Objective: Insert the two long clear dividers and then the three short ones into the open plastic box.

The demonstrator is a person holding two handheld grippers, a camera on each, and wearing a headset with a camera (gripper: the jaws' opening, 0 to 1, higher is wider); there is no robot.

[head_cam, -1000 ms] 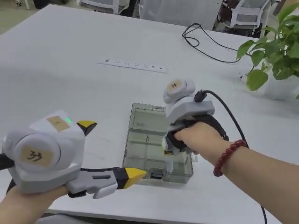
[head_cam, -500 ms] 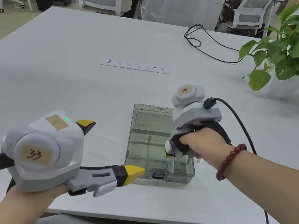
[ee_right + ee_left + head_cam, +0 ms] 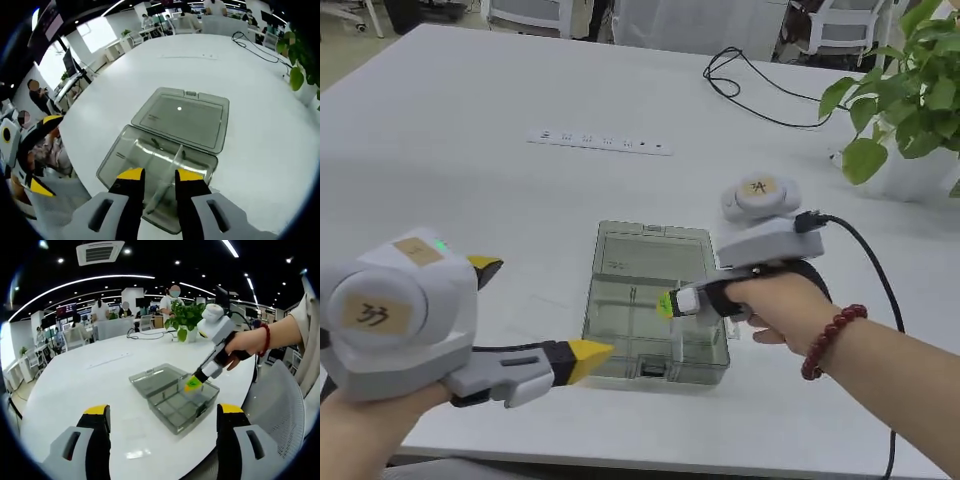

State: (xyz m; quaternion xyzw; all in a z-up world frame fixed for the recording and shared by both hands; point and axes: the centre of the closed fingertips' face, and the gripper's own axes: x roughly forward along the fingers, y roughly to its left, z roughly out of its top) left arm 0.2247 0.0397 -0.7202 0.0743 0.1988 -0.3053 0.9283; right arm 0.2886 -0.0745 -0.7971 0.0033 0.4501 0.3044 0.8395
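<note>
The open clear plastic box (image 3: pixel 620 330) lies at the table's near edge with its lid (image 3: pixel 655 255) flat behind it. Clear dividers (image 3: pixel 167 175) stand inside the box (image 3: pixel 125 155); I cannot tell how many. My right gripper (image 3: pixel 667 303) hovers low over the box's right half, tilted and pointing left. In the right gripper view its jaws (image 3: pixel 159 175) stand a narrow gap apart, in line with one upright divider below them, and nothing is visibly clamped. My left gripper (image 3: pixel 535 310) is wide open to the left of the box. In the left gripper view the box (image 3: pixel 172 405) lies ahead of the jaws (image 3: pixel 162 412).
A white power strip (image 3: pixel 600 142) lies across the middle of the table. A black cable (image 3: pixel 760 95) loops at the far right, beside a potted plant (image 3: pixel 900 90). Chairs stand beyond the far edge. The table's front edge runs just below the box.
My right gripper has lifted out of the box's near right corner and swung from pointing down to pointing left. The left gripper has hardly moved. The head camera shifted a little.
</note>
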